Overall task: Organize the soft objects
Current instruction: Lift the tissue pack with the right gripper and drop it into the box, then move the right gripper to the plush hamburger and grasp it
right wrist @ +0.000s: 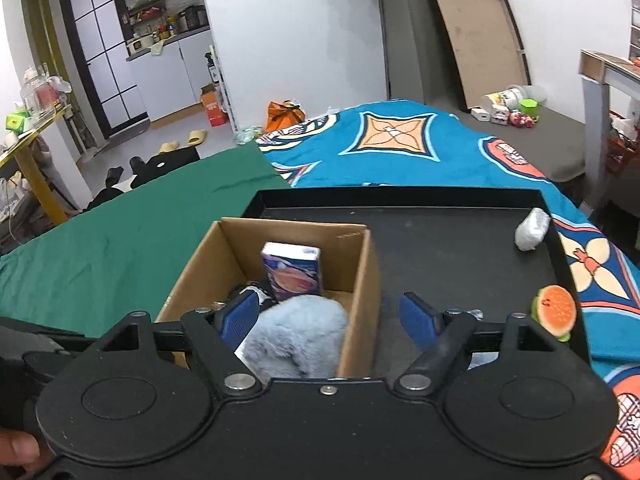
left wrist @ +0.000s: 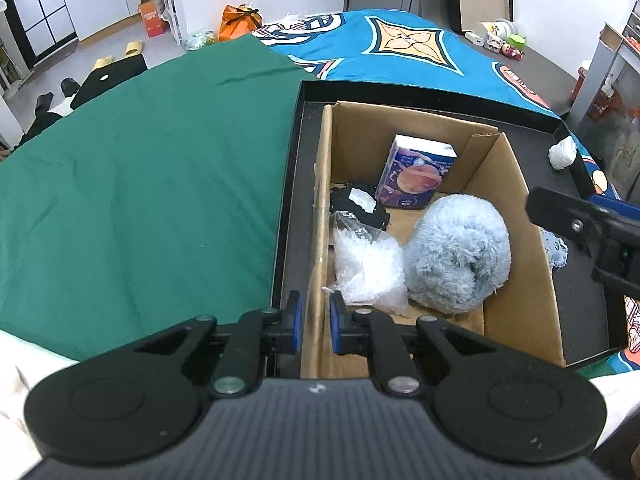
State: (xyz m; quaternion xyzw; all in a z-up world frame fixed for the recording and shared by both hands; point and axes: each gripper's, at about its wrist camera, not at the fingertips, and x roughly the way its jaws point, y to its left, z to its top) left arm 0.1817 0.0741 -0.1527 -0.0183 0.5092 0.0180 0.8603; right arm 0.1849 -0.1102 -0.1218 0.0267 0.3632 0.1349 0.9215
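A cardboard box [left wrist: 500,168] stands in a black tray [left wrist: 296,160] on the bed. My left gripper [left wrist: 316,320] is shut on the box's near left wall. Inside lie a fluffy light-blue rolled towel [left wrist: 460,256], a clear plastic bag [left wrist: 368,268], a black item [left wrist: 360,208] and a purple tissue pack [left wrist: 416,176]. In the right wrist view my right gripper [right wrist: 330,320] stands open above the towel [right wrist: 296,336] and the box's right wall [right wrist: 364,280], touching neither. A white wad [right wrist: 532,230] and an orange-and-green plush [right wrist: 554,312] lie on the tray [right wrist: 440,248].
A green sheet [left wrist: 140,184] covers the bed left of the tray, a blue patterned one [left wrist: 400,48] beyond it. A light-blue scrap [left wrist: 556,252] lies right of the box. Small toys [right wrist: 512,114] sit at the far right. Slippers and an orange bag [right wrist: 284,114] are on the floor.
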